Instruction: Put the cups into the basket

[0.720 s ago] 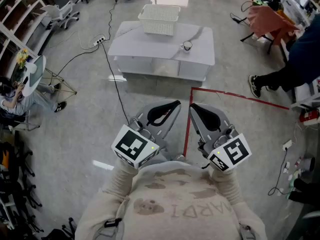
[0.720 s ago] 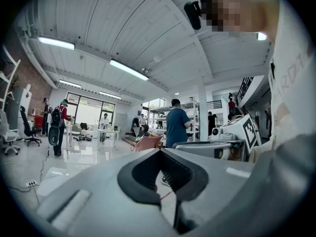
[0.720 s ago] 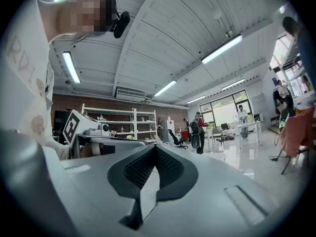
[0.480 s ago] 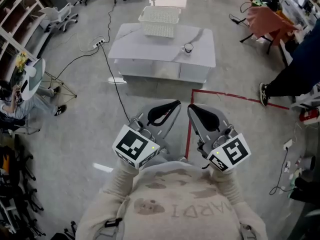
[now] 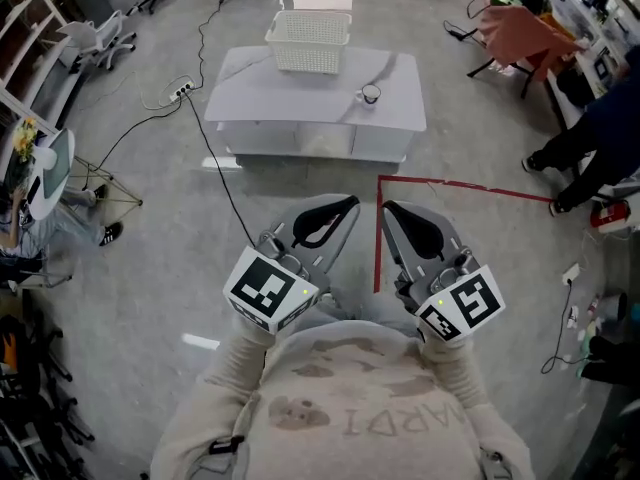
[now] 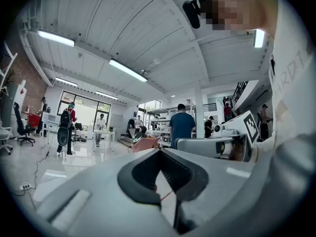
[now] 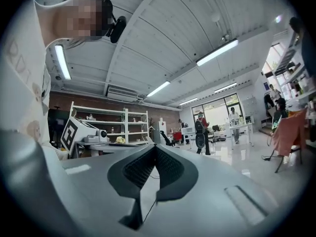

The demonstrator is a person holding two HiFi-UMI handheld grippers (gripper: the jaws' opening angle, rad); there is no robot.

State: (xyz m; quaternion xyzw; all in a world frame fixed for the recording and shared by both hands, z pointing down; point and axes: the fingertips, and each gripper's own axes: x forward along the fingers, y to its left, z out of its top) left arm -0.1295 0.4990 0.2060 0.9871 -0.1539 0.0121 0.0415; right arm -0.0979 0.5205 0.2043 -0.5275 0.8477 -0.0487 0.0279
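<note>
Grey left gripper (image 5: 350, 204) and right gripper (image 5: 389, 209) are both closed, holding nothing. Basket (image 5: 308, 40) and cup (image 5: 371, 94) stand apart on the table (image 5: 262, 86).

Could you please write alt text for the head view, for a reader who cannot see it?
Seen from above, a person holds the left tongs and right tongs shut and empty near their chest, some way short of a white table. On it stand a white basket at the far edge and one cup apart from it, to its right.

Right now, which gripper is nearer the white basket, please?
Left: the left gripper is held slightly right of the basket, the right gripper farther right; both well short of it.
</note>
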